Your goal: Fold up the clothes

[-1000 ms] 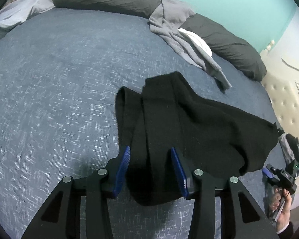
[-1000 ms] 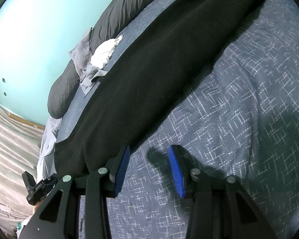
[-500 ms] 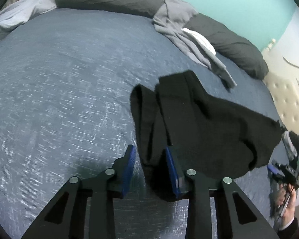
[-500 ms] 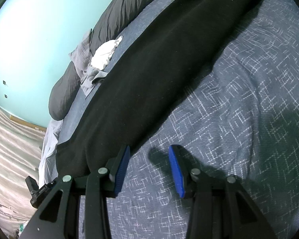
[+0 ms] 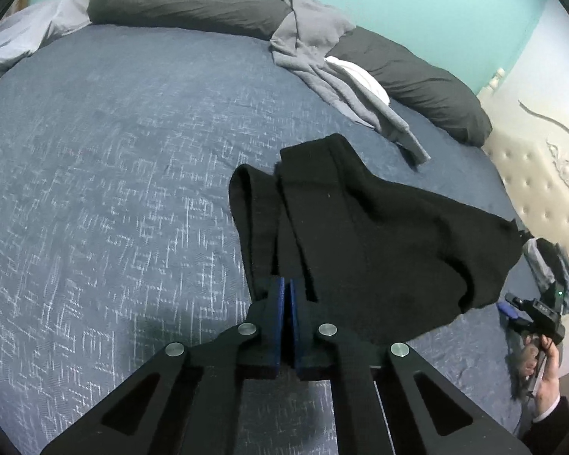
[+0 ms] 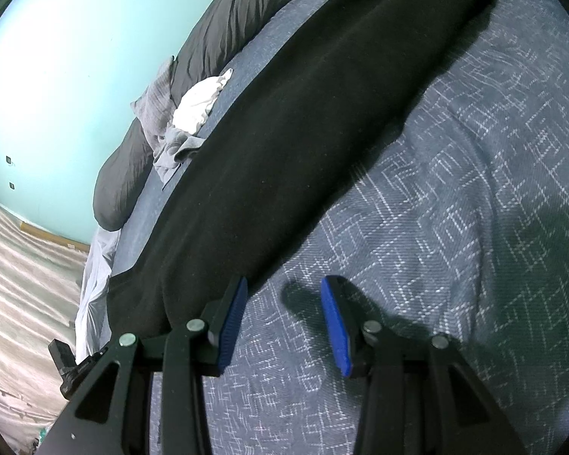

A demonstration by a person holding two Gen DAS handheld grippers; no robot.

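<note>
Both tongs sit at the black garment [image 5: 379,235], which lies spread on the blue bedspread [image 5: 113,189]. At the garment's near end the left gripper [image 5: 286,295] has its blue pads pressed together on a pinch of the dark cloth, beside its narrow folded strips. At the garment's far long edge the right gripper [image 6: 284,318] stands about half open, one finger against the hem and only bedspread between the pads, so it holds nothing.

Beyond the garment lie a grey garment [image 5: 322,60] and something white [image 5: 356,76], against the dark pillows [image 5: 186,0].

This looks like the start of a fold: one end gripped, the other not yet. Next, the right gripper probably needs to slide onto the hem and close, then both lift together.
</note>
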